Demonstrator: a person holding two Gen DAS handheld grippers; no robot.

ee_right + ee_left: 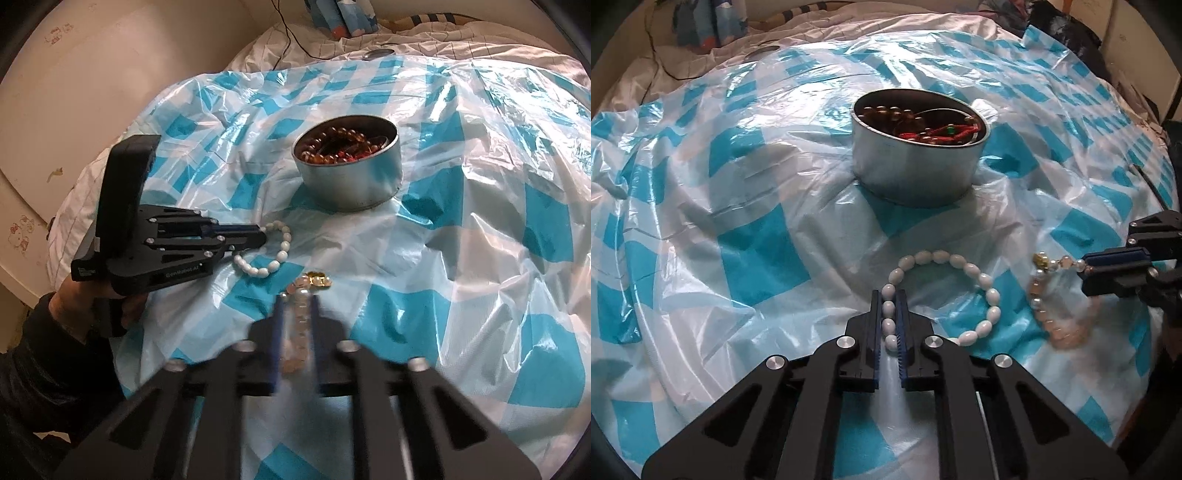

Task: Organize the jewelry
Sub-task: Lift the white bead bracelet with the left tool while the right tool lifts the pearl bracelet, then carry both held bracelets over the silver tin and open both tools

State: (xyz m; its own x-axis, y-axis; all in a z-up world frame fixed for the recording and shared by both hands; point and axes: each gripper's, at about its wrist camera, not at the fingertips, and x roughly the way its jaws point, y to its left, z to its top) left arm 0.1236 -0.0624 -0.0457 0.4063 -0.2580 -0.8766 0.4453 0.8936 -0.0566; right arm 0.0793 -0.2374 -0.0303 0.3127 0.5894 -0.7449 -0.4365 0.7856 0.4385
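Observation:
A round metal tin (pixel 916 162) holding brown and red bead bracelets stands on the blue-and-white checked plastic sheet; it also shows in the right wrist view (pixel 354 173). My left gripper (pixel 889 295) is shut on a white oval-bead bracelet (pixel 982 280) lying in front of the tin; the same bracelet shows in the right wrist view (pixel 273 254). My right gripper (pixel 297 301) is shut on a pink bead bracelet (pixel 301 317) with a gold charm (pixel 319 278). In the left wrist view that pink bracelet (pixel 1052 321) hangs from the right gripper (pixel 1086 264) at the right.
The checked plastic sheet (pixel 757 229) lies crumpled over a bed. White bedding (pixel 332 44) and a blue patterned cloth (pixel 705 22) lie behind it. A black cable (pixel 291 40) runs over the bedding. A cream wall (pixel 74 74) is at the left.

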